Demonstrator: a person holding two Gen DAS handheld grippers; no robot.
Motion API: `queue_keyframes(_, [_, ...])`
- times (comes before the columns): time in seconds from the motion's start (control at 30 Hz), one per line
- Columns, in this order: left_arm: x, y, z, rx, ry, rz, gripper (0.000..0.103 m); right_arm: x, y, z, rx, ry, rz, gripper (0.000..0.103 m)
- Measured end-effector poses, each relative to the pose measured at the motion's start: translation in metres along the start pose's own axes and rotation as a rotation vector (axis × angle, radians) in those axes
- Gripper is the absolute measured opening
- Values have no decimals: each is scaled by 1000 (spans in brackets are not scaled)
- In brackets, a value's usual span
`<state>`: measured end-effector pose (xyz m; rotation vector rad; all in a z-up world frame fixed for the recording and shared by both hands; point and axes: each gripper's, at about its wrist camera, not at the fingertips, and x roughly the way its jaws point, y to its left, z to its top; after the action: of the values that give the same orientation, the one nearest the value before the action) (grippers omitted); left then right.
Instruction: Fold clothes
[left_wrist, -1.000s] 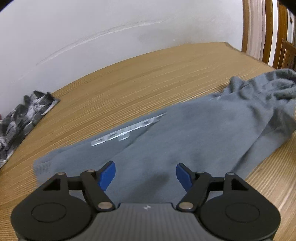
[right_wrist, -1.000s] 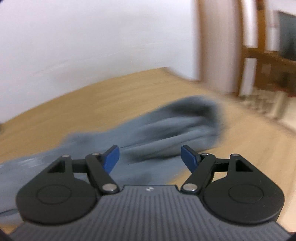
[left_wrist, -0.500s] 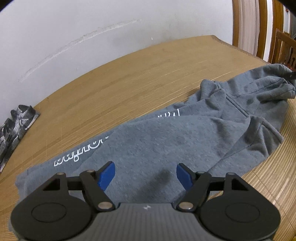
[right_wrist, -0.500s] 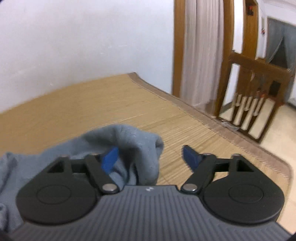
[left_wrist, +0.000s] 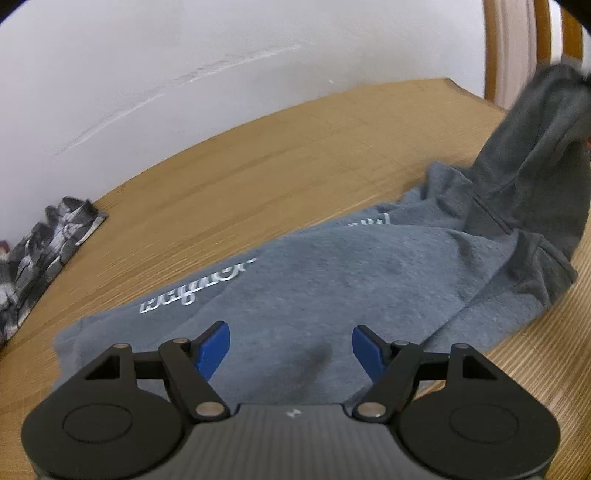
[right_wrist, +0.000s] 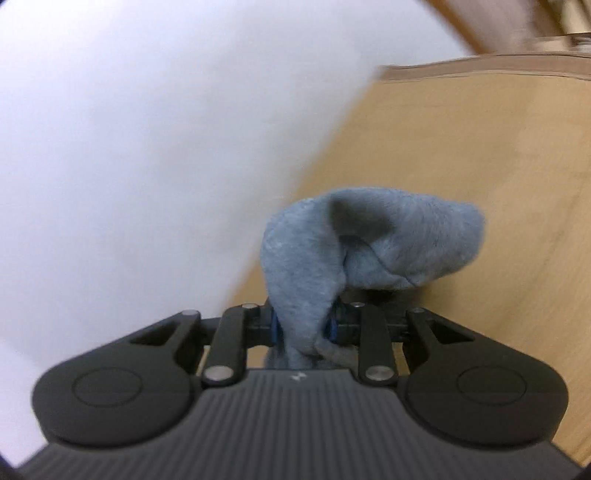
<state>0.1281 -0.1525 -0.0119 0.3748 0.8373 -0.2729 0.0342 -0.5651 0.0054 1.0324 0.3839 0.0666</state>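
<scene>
the right gripper (right_wrist: 303, 325) has just been closing and now pinches a bunch of the gray sweatshirt (left_wrist: 332, 280). the sweatshirt lies across the middle of the tabletop (left_wrist: 277, 158), its far end lifted at the upper right. the left gripper (left_wrist: 291, 347) hangs wide open above it, holding nothing.

The left gripper (left_wrist: 291, 345) is being held with its jaws standing wide apart, tilted steeply downward, and nothing is being pressed between its blue pads (left_wrist: 212, 347). The right gripper (right_wrist: 303, 325) is being pointed nearly level; its jaws have just been closing, and a bunched fold of the grey garment (right_wrist: 306, 295) is being pinched tightly between them.
</scene>
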Motion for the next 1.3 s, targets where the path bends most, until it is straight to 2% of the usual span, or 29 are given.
queue_keyframes(0.17, [-10,30,-15,-63,-29,2,75,42,99,-53,-6,124,265,27])
queue_keyframes(0.27, [-15,49,-27,-88,-40,11,75,91,125,-103,6,239,342,27])
queue_keyframes(0.33, [-16,61,-34,-108,-37,21,75,127,122,-142,27,310,299,28])
queue_keyframes(0.37, [-17,66,-37,-115,-37,25,75,146,115,-162,40,347,250,29])
queue_keyframes(0.43, [-18,75,-40,-123,-37,29,75,181,94,-201,20,424,90,31])
queue_keyframes(0.47, [-19,79,-41,-125,-36,31,75,196,81,-220,-4,462,0,28])
queue_keyframes(0.53, [-20,82,-40,-119,-43,37,75,198,75,-239,-66,447,-9,28])
queue_keyframes(0.57, [-21,84,-40,-119,-51,31,75,191,83,-242,-115,420,-12,31])
queue_keyframes(0.63, [-20,84,-38,-122,-59,12,75,179,105,-238,-192,444,-23,40])
queue_keyframes(0.7, [-18,82,-34,-118,-67,-5,75,169,124,-220,-249,467,-5,58])
queue_keyframes(0.73, [-17,79,-32,-114,-76,-28,75,168,130,-198,-283,458,25,61])
queue_keyframes(0.77, [-17,76,-31,-110,-88,-48,75,165,133,-180,-326,424,52,62])
queue_keyframes(0.83, [-16,66,-27,-89,-109,-86,76,153,139,-157,-417,337,93,74])
queue_keyframes(0.87, [-15,61,-24,-74,-119,-103,76,152,140,-148,-460,301,87,77])
queue_keyframes(0.93, [-13,48,-20,-40,-131,-103,76,170,123,-119,-505,316,20,77])
queue_keyframes(1.07, [-9,38,-15,-5,-141,-114,76,218,108,-110,-498,474,-6,77])
queue_keyframes(1.23, [-11,31,-22,-10,-125,-113,76,246,119,-120,-578,442,39,76])
queue_keyframes(1.27, [-9,31,-21,-15,-124,-108,76,250,126,-125,-574,452,49,67])
queue_keyframes(1.3, [-9,31,-22,-20,-123,-102,76,249,135,-128,-578,455,50,29])
